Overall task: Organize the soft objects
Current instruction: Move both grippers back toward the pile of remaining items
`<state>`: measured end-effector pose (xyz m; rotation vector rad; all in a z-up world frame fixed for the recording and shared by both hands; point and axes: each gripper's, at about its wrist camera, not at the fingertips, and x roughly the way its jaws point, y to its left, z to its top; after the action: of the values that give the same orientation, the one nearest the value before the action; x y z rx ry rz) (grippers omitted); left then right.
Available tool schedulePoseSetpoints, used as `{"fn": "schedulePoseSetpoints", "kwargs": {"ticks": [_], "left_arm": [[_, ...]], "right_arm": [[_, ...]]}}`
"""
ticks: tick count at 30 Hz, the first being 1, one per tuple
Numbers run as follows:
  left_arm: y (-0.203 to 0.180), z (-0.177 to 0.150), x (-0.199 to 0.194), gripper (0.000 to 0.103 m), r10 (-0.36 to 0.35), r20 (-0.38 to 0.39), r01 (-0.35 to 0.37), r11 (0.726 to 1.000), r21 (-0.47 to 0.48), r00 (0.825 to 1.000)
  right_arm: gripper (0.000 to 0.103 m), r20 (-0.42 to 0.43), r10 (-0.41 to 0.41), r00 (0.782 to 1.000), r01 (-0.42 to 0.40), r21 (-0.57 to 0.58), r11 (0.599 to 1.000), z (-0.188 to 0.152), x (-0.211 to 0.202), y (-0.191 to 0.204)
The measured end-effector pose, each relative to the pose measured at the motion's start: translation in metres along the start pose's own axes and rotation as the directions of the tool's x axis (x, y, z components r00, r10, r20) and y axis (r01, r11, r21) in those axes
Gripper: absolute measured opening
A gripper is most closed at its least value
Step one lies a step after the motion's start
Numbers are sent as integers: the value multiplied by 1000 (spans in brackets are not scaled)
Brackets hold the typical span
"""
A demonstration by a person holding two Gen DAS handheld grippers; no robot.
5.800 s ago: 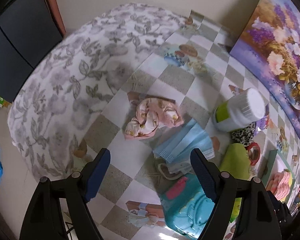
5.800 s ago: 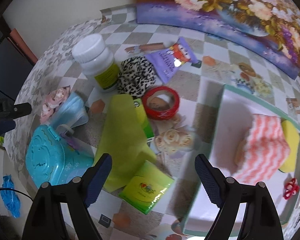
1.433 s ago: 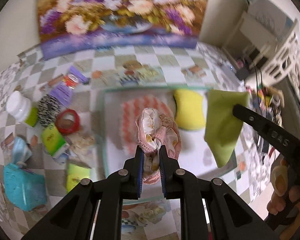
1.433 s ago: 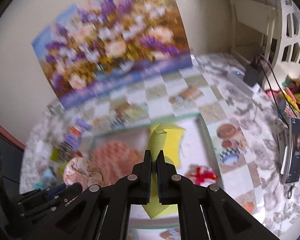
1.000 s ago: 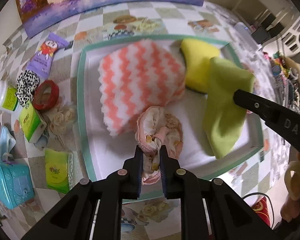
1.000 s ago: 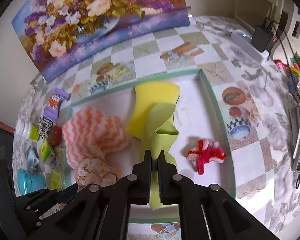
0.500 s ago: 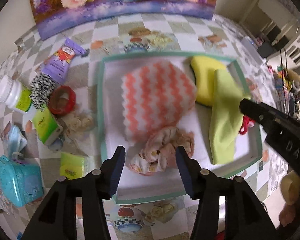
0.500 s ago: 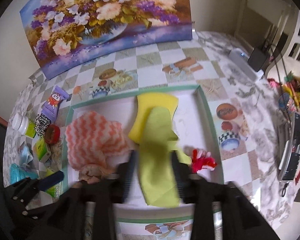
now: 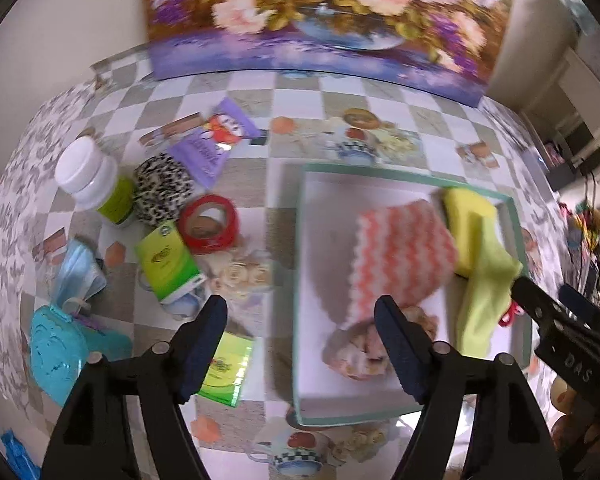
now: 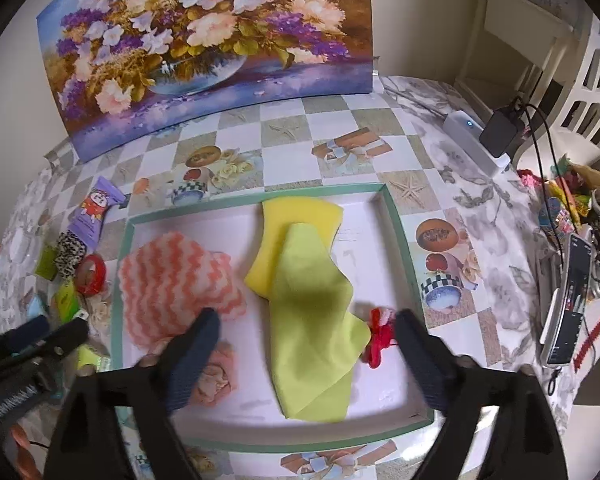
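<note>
A white tray with a green rim [image 10: 124,248] holds a coral zigzag cloth [image 10: 172,280], a yellow sponge [image 10: 292,216], a lime-green cloth [image 10: 312,340], a pink floral cloth [image 10: 216,376] and a red hair tie [image 10: 380,336]. My right gripper [image 10: 308,320] hangs above the green cloth with its jaws opening wide, gripping nothing. My left gripper [image 9: 300,312] is over the tray's left rim [image 9: 298,240]. Its jaws are opening too and grip nothing. The pink floral cloth [image 9: 356,344] lies loose by its right finger. The green cloth [image 9: 484,300] drapes over the sponge [image 9: 468,216].
Left of the tray lie a white bottle [image 9: 88,176], a leopard scrunchie [image 9: 162,188], a red tape roll [image 9: 208,224], two green tissue packs [image 9: 166,260], blue masks [image 9: 76,272], a teal case [image 9: 60,348] and a purple packet [image 9: 216,140]. A flower painting [image 10: 204,40] stands behind. A phone [image 10: 568,300] lies far right.
Both grippers have opened. The left let go of the pink floral cloth and the right let go of the green cloth, which now lie in the tray. The left gripper rose and shifted left.
</note>
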<state>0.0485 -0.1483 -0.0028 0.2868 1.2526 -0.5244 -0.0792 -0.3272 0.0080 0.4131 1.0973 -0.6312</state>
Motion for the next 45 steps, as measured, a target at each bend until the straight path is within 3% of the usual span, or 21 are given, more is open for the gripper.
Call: {"fn": "schedulePoseSetpoints", "kwargs": {"ticks": [9,19,24,31,39,45], "left_arm": [[44,8,-4,77,31,17,-29,994,-102,999],[115,12,-22,79,93,59,-76,968,-240,994],[153,9,-35,79,124,78,-92,941,-326,989],[189,2,-43,79,166,69,-129,918,-374,984],[212,-5,-38,79,182,31,-157,909,-385,983],[227,-10,-30,79,168,1,-154,907,-393,986]], "right_arm": [[103,13,-12,1000,12,-35,999,-1,-2,15],[103,6,15,1000,-14,-120,993,-7,-3,49],[103,5,84,996,-83,-155,984,-10,-7,77],[103,-27,149,988,-151,-237,960,-22,-7,129],[103,-80,196,977,-212,-329,920,-38,-1,181],[103,-170,235,957,-284,-386,878,-50,11,208]]}}
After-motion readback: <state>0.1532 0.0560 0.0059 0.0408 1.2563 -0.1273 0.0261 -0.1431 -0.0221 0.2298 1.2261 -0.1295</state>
